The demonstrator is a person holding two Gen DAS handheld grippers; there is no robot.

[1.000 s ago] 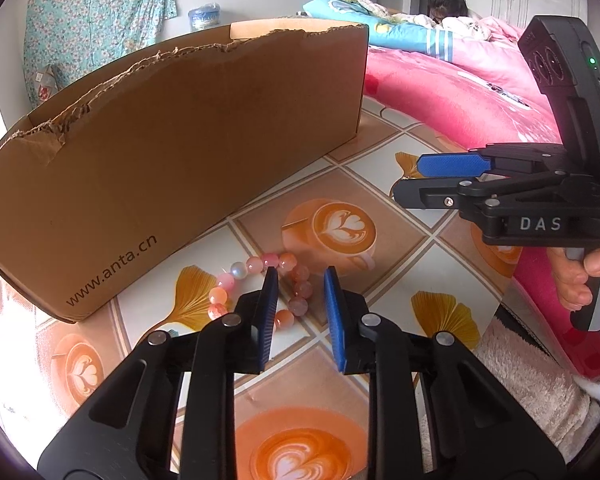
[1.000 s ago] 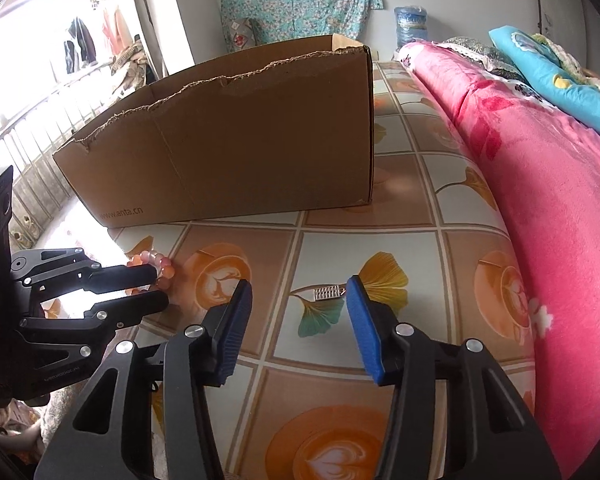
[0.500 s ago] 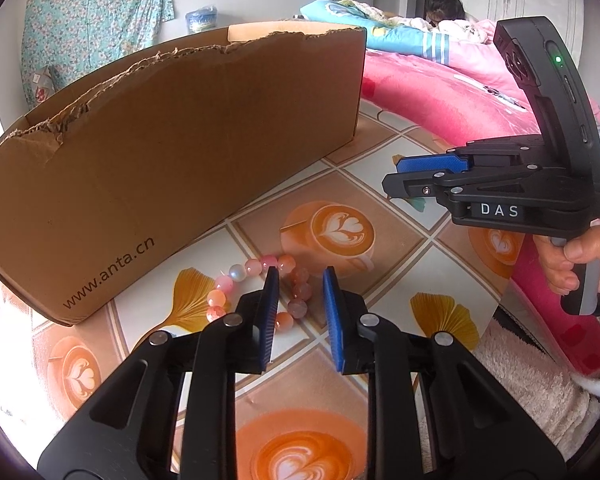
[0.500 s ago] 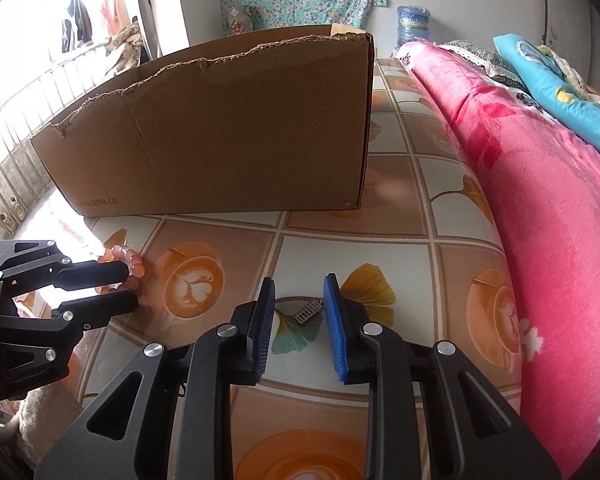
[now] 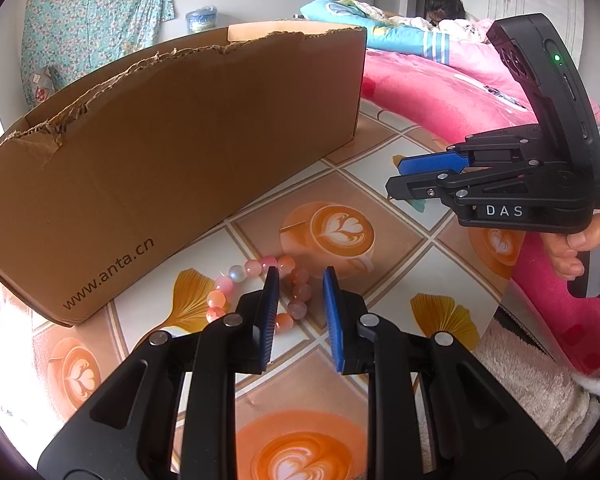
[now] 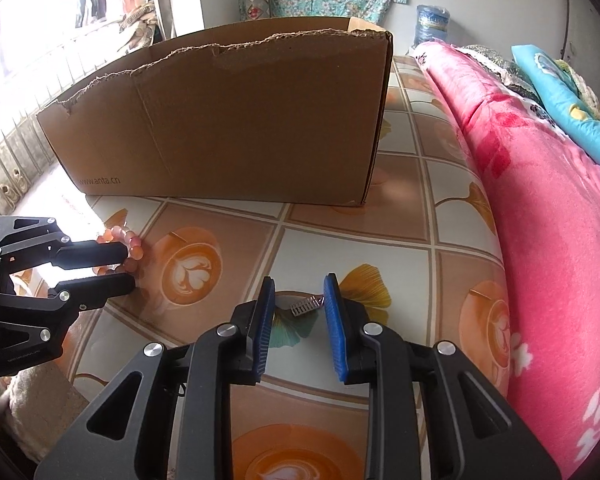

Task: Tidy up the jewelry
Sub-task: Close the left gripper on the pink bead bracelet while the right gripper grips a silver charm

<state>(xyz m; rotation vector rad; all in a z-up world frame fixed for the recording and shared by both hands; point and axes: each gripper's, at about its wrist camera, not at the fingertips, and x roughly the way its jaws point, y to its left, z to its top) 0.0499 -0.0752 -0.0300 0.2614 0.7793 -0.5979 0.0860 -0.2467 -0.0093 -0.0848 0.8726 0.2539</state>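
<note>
A bracelet of pink and orange beads lies on the coffee-patterned tile surface in front of a cardboard box. My left gripper stands over it with a narrow gap. One finger is inside the ring, and the ring's right side sits loose between the pads. In the right wrist view a small silver comb-like clip lies between the tips of my right gripper, whose pads do not press on it. The right gripper also shows at the right of the left view.
The open box with a torn rim stands just behind both pieces. A pink blanket bounds the right side, with a person lying further back. A white fluffy cloth sits at the near right. A hand holds the right gripper's handle.
The right gripper's jaws narrowed from wide apart to a small gap around the silver clip and came closer to it. The left gripper and the bracelet stayed put.
</note>
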